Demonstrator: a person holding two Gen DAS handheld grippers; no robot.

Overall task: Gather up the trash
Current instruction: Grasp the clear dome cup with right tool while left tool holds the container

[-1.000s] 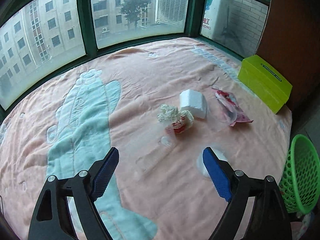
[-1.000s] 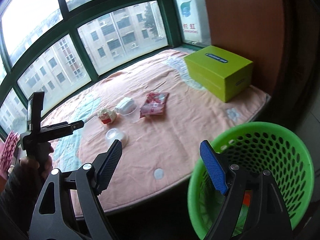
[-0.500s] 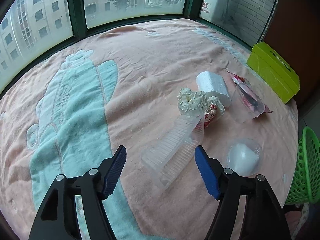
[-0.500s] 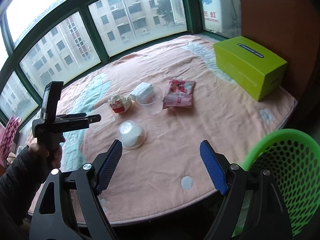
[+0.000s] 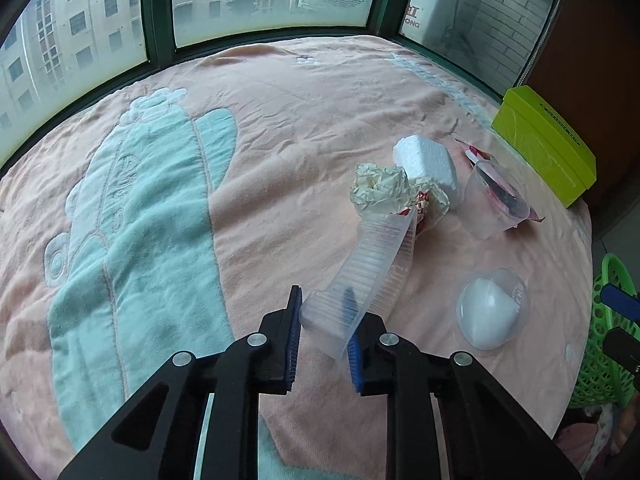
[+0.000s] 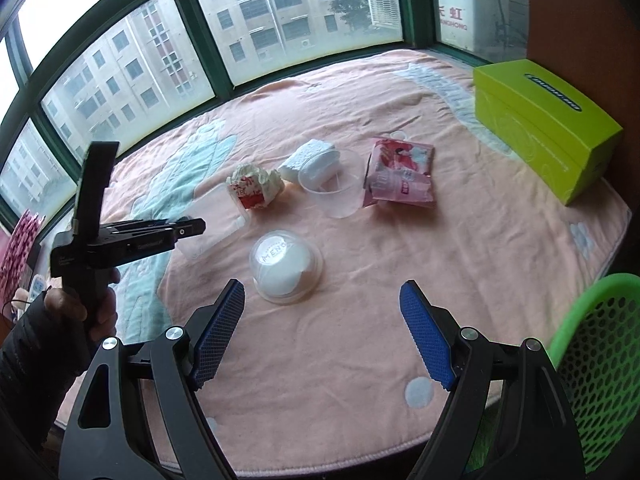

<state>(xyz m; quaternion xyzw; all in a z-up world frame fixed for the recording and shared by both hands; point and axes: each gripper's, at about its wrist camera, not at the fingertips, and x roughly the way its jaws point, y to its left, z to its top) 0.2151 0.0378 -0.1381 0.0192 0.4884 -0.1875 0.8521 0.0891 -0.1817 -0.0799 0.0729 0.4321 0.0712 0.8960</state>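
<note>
On the pink blanket [image 5: 280,128] lies the trash. My left gripper [image 5: 324,332] is shut on the near end of a clear ribbed plastic tray [image 5: 372,264], which reaches to a crumpled paper wrapper [image 5: 384,188]. Beyond sit a white foam block [image 5: 428,160], a clear cup [image 5: 492,208] and a red snack packet [image 6: 400,172]. A clear domed container [image 6: 286,266] with something white inside lies just ahead of my right gripper [image 6: 322,332], which stands open and holds nothing. From the right wrist the left gripper [image 6: 188,232] and the tray [image 6: 216,224] show at the left.
A green mesh basket [image 6: 592,360] stands below the blanket's near right edge. A lime green box [image 6: 544,128] sits at the far right by a brown wall. Windows ring the far side. A person's hand [image 6: 80,312] in a dark sleeve holds the left gripper.
My left gripper came down over the clear tray and shut on its near end. The right gripper swung left from above the basket to the blanket, still open.
</note>
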